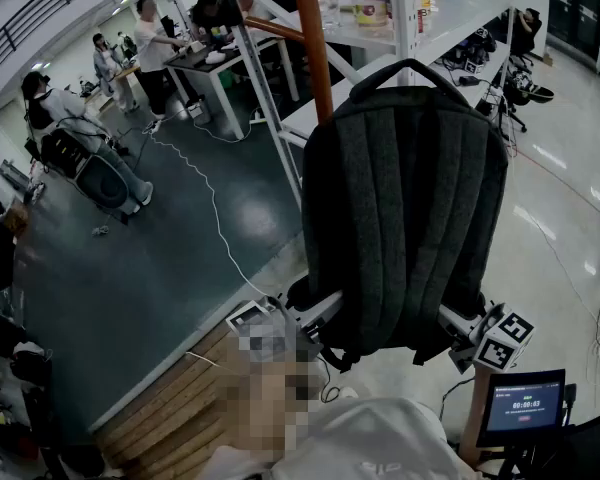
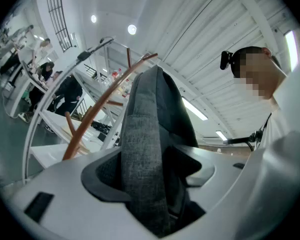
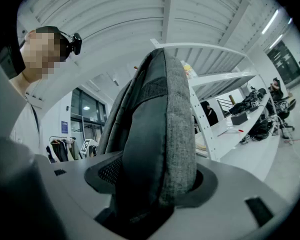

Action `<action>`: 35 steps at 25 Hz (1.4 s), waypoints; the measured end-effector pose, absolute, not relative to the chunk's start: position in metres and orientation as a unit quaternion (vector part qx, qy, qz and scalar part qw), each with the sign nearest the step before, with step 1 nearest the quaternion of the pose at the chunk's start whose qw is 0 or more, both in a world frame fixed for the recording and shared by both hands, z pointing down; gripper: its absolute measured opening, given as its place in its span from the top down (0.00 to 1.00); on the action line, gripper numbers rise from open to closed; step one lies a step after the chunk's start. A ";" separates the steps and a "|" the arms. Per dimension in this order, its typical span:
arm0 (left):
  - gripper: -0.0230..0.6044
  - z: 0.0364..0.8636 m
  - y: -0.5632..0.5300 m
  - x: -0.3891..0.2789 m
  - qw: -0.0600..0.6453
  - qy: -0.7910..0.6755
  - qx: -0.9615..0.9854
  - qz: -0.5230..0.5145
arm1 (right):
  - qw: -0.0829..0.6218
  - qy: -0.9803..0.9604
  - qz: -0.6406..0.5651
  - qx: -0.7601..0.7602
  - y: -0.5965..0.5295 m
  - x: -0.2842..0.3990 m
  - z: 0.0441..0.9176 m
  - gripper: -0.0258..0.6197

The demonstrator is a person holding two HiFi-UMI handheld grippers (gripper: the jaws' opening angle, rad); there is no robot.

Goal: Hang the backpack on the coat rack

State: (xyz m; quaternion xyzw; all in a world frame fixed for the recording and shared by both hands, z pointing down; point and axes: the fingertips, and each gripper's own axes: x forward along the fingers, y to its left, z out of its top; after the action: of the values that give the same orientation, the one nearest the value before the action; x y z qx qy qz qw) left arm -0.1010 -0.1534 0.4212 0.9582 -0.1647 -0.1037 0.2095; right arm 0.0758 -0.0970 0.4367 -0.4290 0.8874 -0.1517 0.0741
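Floor on this side is dark green and glossy, and it gives way to pale polished tile on the right, with a white cable snaking across the dark part. White metal shelving stands behind, and people work at a table in the far corner. The backpack hangs in the air in front of the shelving. It is upright, its long axis vertical and its arched top handle uppermost, just beside the coat rack, a smooth reddish-brown wooden pole with a slanting branch. The pack is dark grey woven cloth, rounded at the shoulders, with padded vertical ribs on the face turned toward the wearer of the camera. The left gripper and the right gripper pinch its lower sides, jaws spread wide, with thick folds of the fabric clamped between them.
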 end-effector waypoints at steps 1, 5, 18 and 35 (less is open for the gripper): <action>0.49 0.417 -0.156 -0.109 0.206 -0.170 0.958 -0.106 | 0.073 0.890 -0.149 -0.425 -0.102 0.068 0.433 0.50; 0.50 0.405 -0.174 -0.142 0.192 -0.195 0.955 -0.117 | 0.069 0.902 -0.137 -0.403 -0.130 0.038 0.420 0.50; 0.50 0.298 -0.229 -0.173 0.083 -0.246 0.951 -0.165 | 0.088 0.938 -0.035 -0.334 -0.215 0.011 0.312 0.50; 0.50 0.304 -0.279 -0.151 0.166 -0.233 0.948 -0.141 | 0.063 0.921 -0.110 -0.369 -0.251 0.031 0.319 0.50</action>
State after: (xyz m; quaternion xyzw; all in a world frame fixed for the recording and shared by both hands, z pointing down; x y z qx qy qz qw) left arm -0.1512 -0.2795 0.3038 0.9477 -0.2331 -0.1413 0.1657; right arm 0.0305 -0.2510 0.3192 -0.3692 0.9207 -0.1097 0.0633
